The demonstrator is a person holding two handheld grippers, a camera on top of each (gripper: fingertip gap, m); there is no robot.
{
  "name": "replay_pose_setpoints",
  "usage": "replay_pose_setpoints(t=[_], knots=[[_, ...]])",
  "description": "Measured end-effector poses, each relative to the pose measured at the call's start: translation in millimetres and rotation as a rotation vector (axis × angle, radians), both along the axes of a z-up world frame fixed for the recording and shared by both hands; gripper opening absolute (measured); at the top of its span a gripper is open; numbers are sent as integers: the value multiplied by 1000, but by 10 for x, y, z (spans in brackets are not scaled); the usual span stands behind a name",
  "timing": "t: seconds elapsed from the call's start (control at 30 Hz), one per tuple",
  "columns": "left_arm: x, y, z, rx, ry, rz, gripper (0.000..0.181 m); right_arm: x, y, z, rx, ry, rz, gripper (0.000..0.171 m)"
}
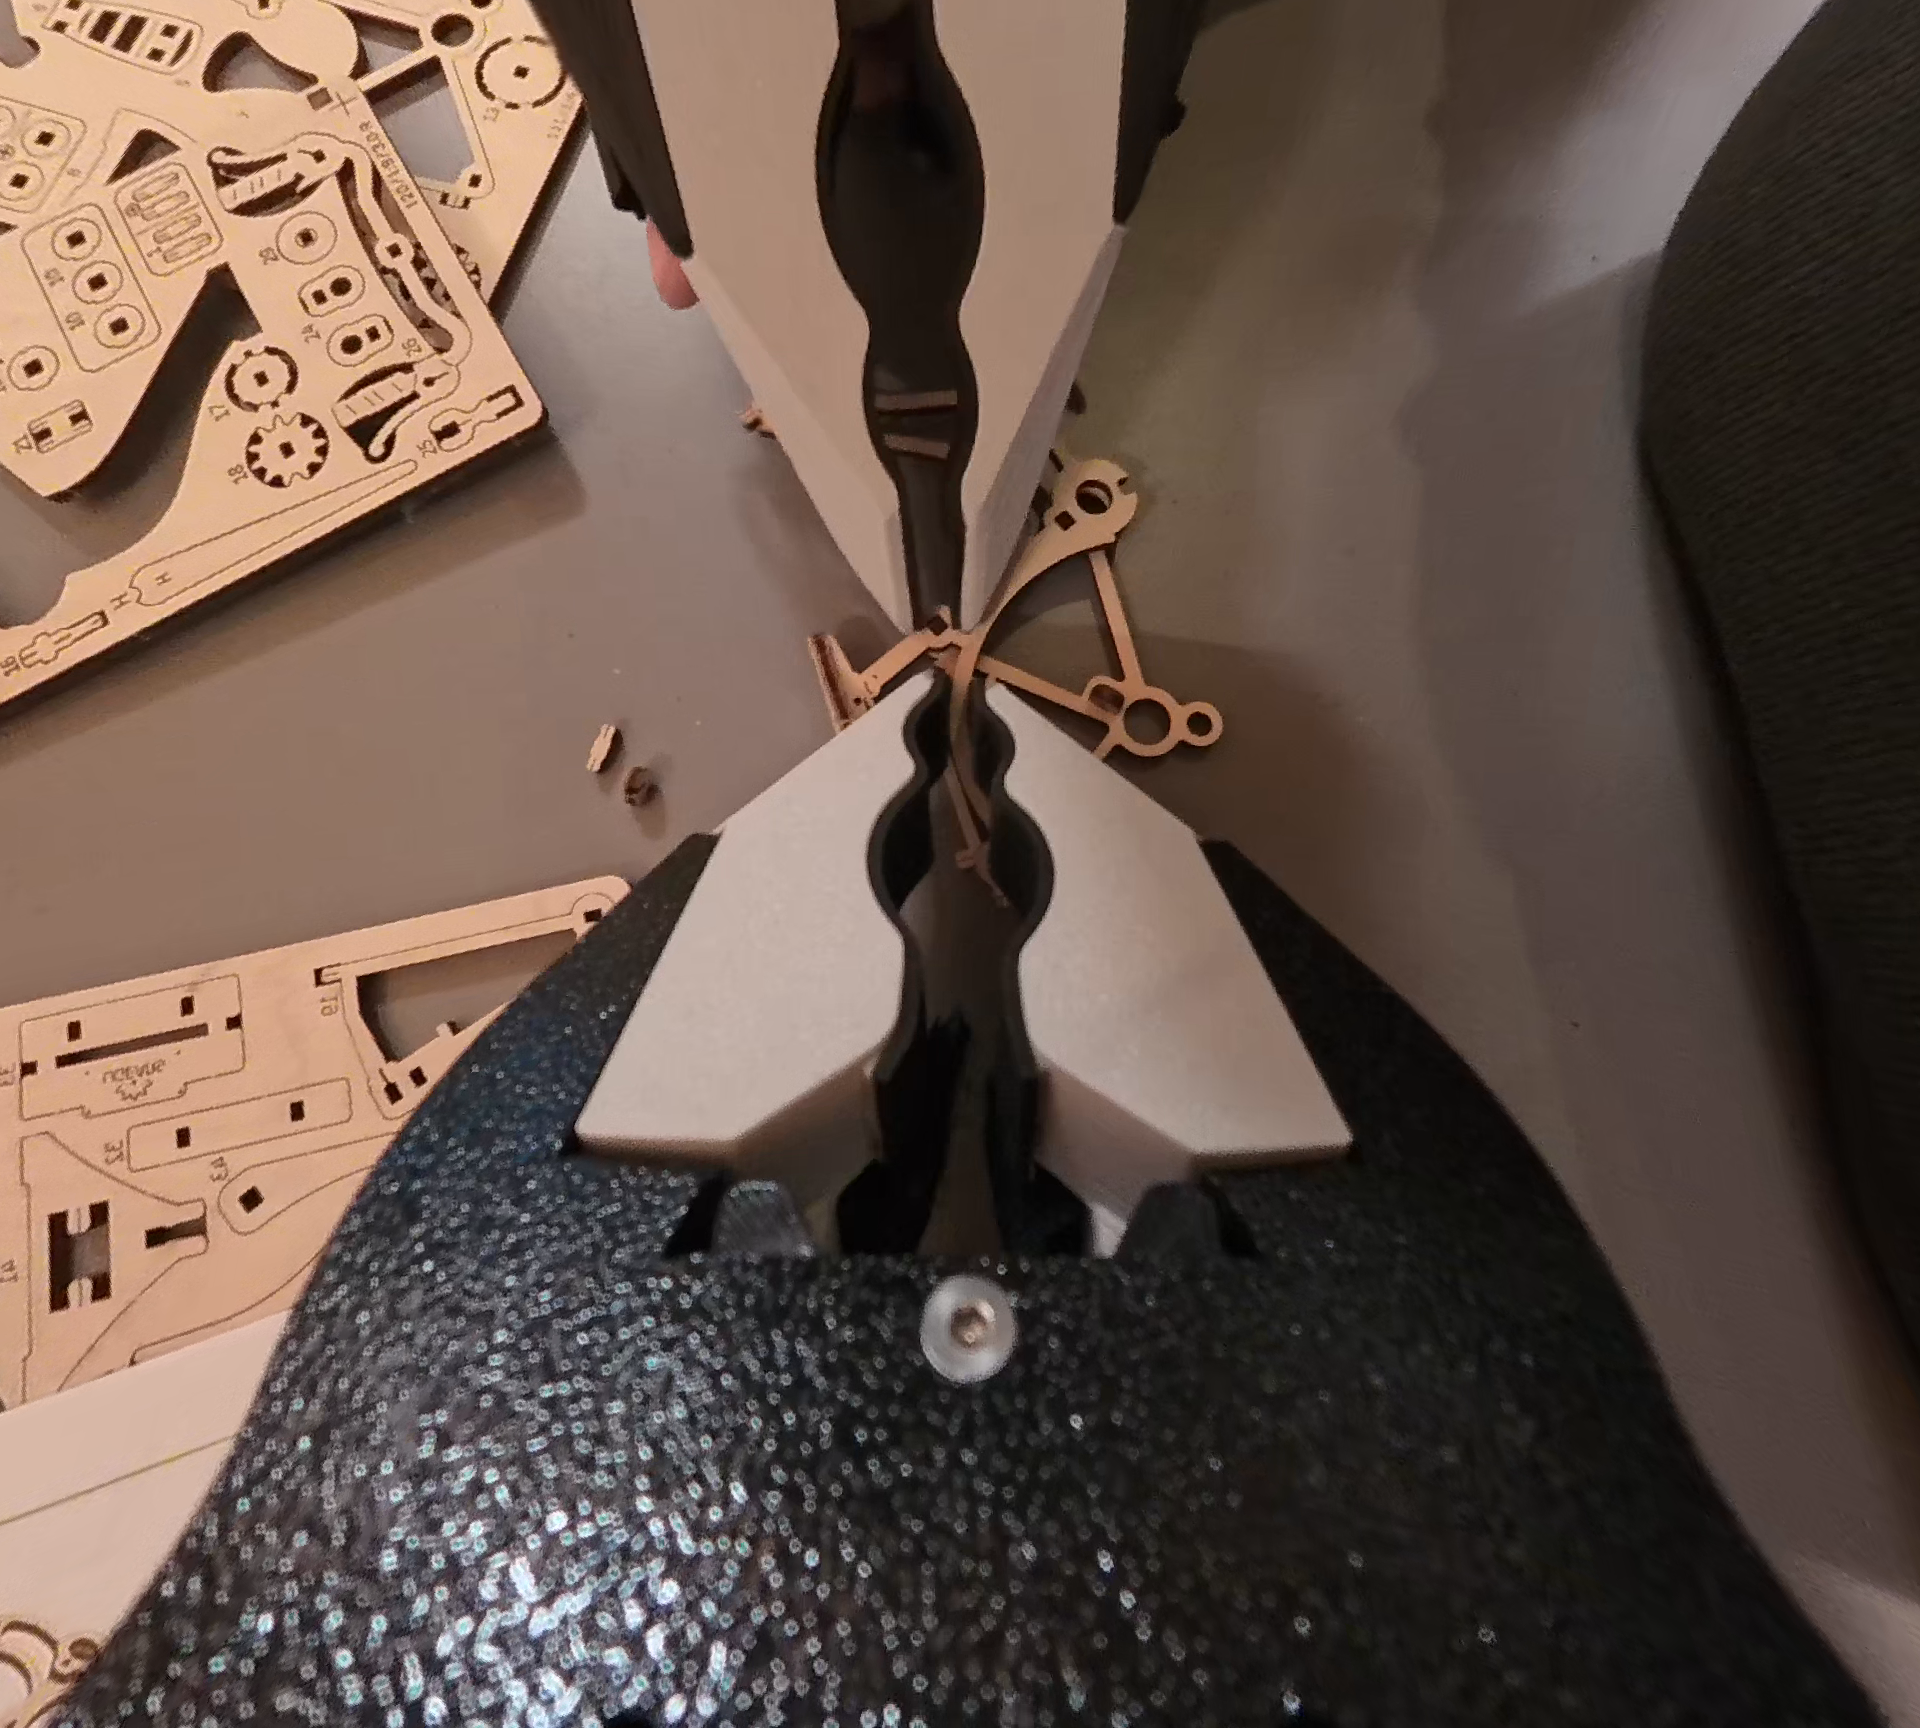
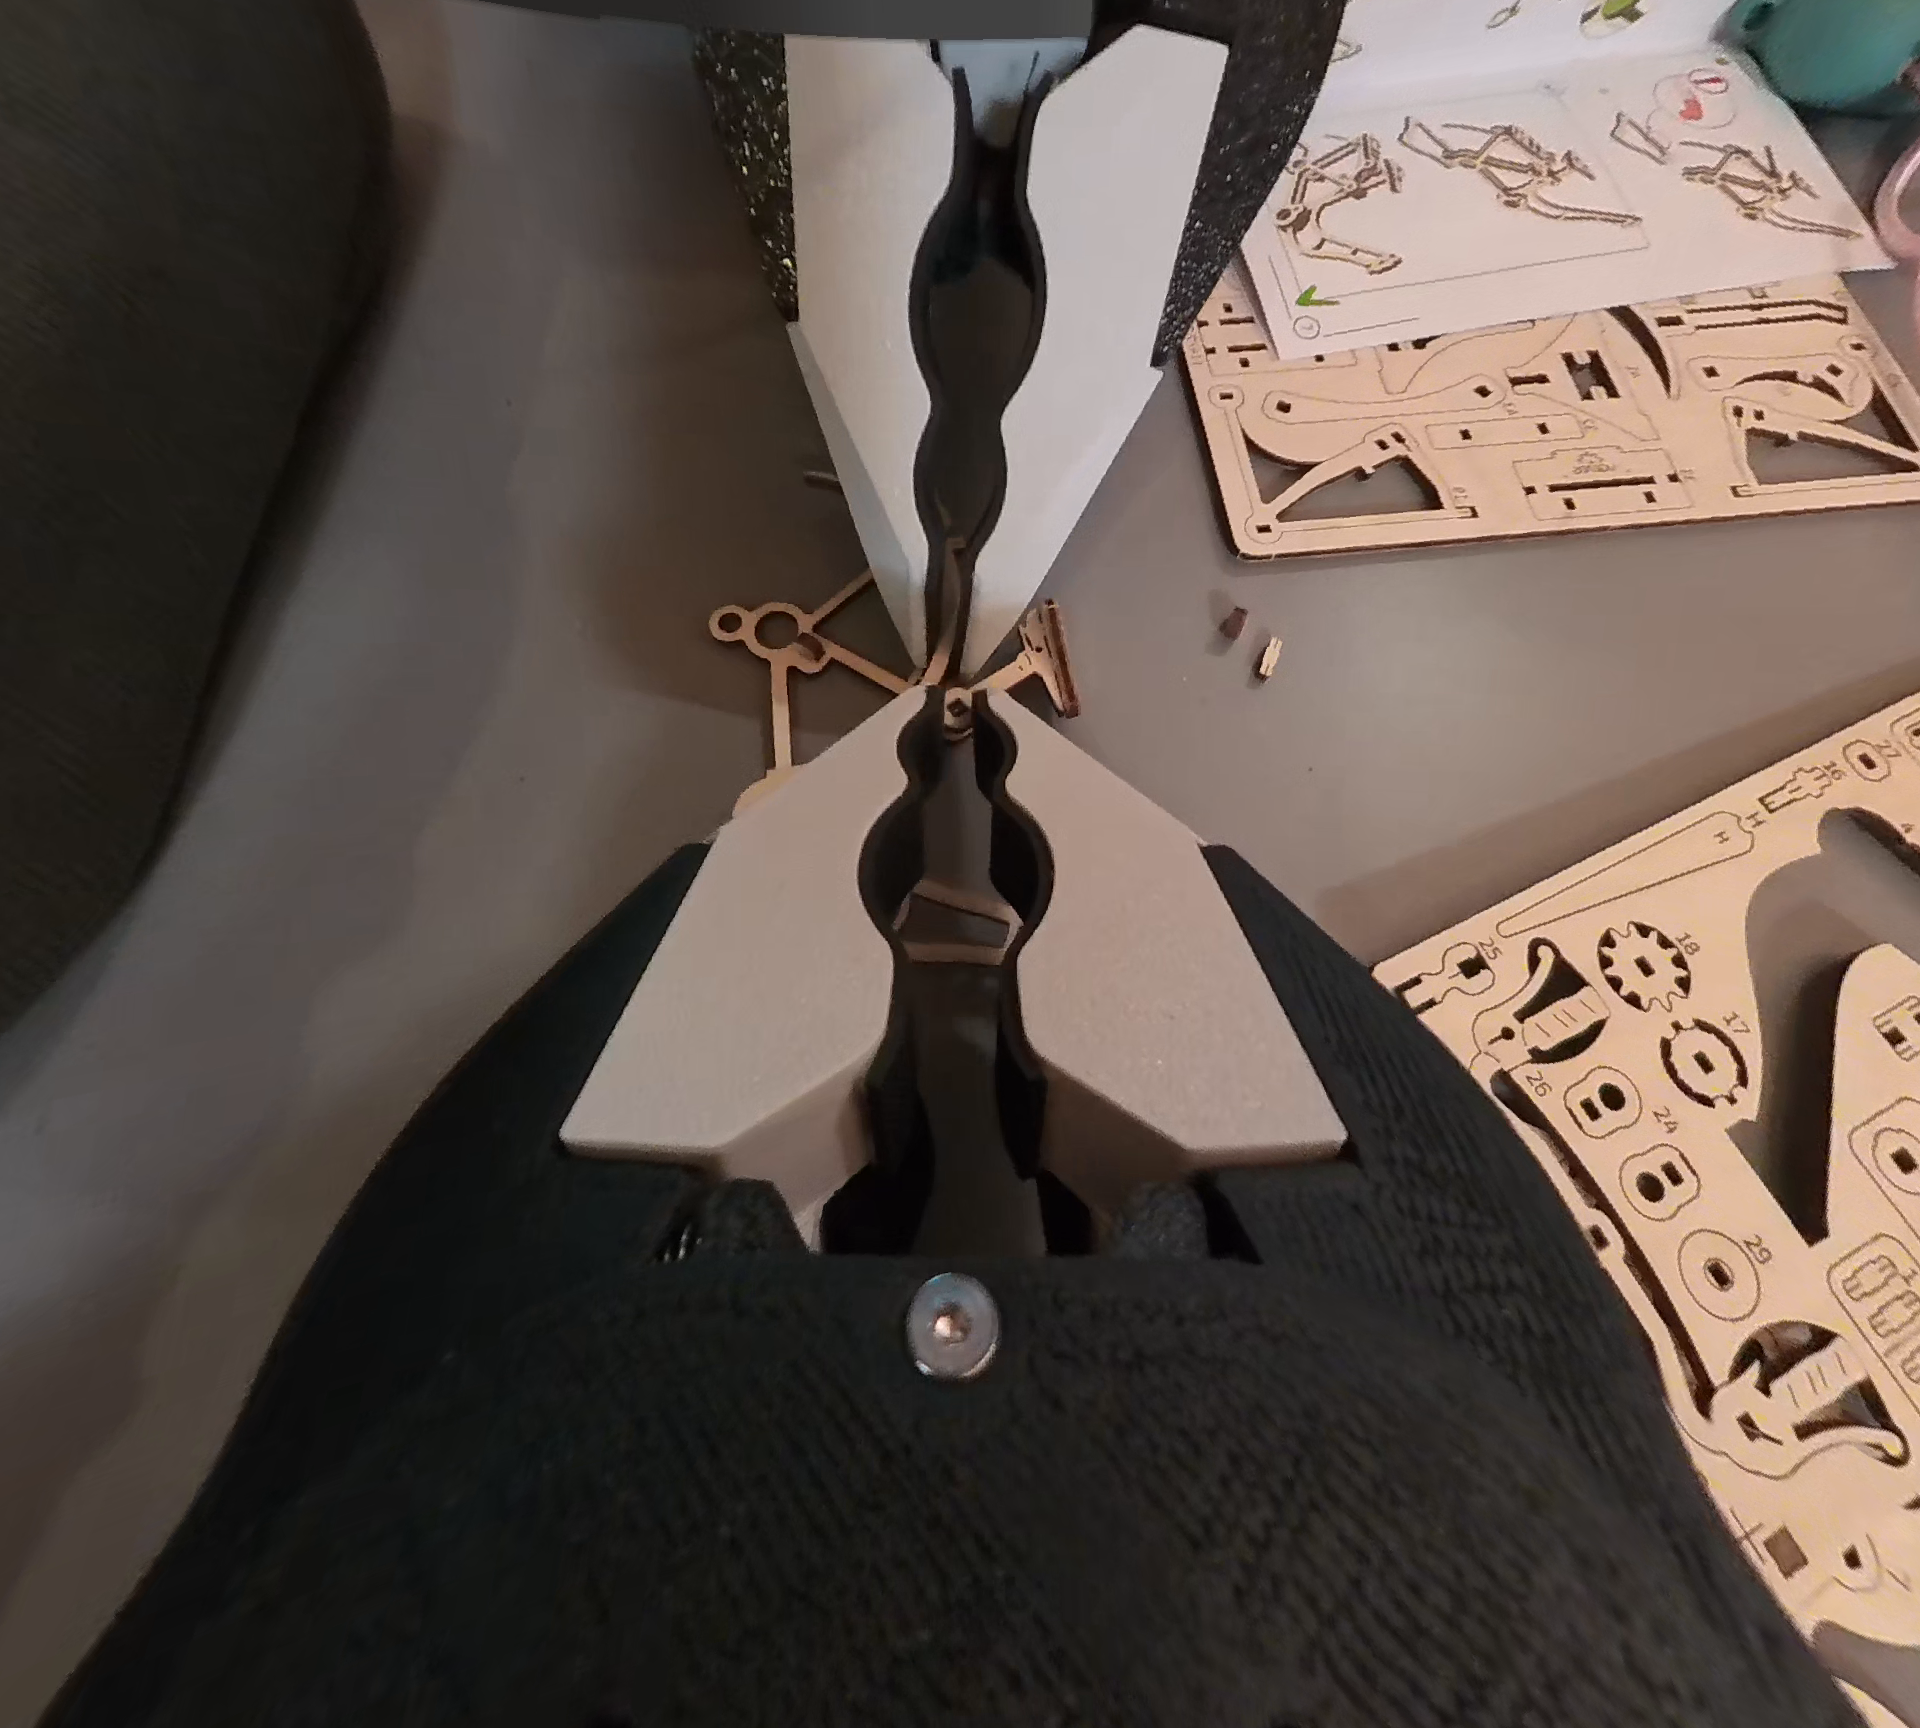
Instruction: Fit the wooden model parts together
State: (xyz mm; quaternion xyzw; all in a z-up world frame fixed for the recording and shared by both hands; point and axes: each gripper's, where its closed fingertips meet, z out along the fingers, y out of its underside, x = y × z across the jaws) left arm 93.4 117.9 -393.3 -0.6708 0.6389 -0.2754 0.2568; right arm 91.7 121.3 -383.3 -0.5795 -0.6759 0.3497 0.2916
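Note:
My left gripper [image 1: 951, 686] and right gripper [image 2: 951, 702] meet tip to tip over the grey table, both shut. The left one pinches a thin curved wooden strip [image 1: 966, 805] belonging to a triangular wooden frame with ring ends [image 1: 1112, 639]. The frame also shows in the right wrist view [image 2: 774, 639]. The right gripper [image 1: 935, 608] holds a small wooden piece [image 2: 956, 925] between its jaws, against the frame's joint. A small notched wooden part [image 2: 1044, 655] sticks out beside the tips. The joint itself is hidden by the fingertips. The left gripper [image 2: 940, 629] comes in from the top of the right wrist view.
Punched plywood part sheets lie at the left [image 1: 260, 224] [image 1: 208, 1107] and show on the right in the right wrist view [image 2: 1558, 431] [image 2: 1662, 1107]. An instruction booklet [image 2: 1558, 120] lies beyond them. Two tiny loose bits [image 1: 618, 759] lie nearby. A dark cushion [image 1: 1787, 535] borders the table. The grippers are tip to tip, or close to it.

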Motion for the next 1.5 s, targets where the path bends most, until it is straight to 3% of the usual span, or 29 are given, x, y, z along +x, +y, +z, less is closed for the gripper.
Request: replay_pose_setpoints(t=[0.03, 0.57, 0.67, 0.77, 1.07, 1.5], knots=[[0, 1, 0, 3, -1, -1, 1, -2, -2, -4, 6, -1, 1, 5], [-3, -8, 8, -2, -8, -2, 2, -5, -8, -43, 53, -55, -45, 5], [-67, -104, 198, -88, -71, -50, 3, -14, -9, -37, 49, -50, -43, 5], [-241, -14, 310, -59, -100, -23, 0, -16, -9, -31, 76, -52, -40, 5], [-331, -65, 55, -42, -8, -72, 3, -19, -8, -30, 74, -47, -42, 5], [-326, -78, 33, -78, -22, -53, 2, -17, -9, -47, 44, -38, -50, 5]])
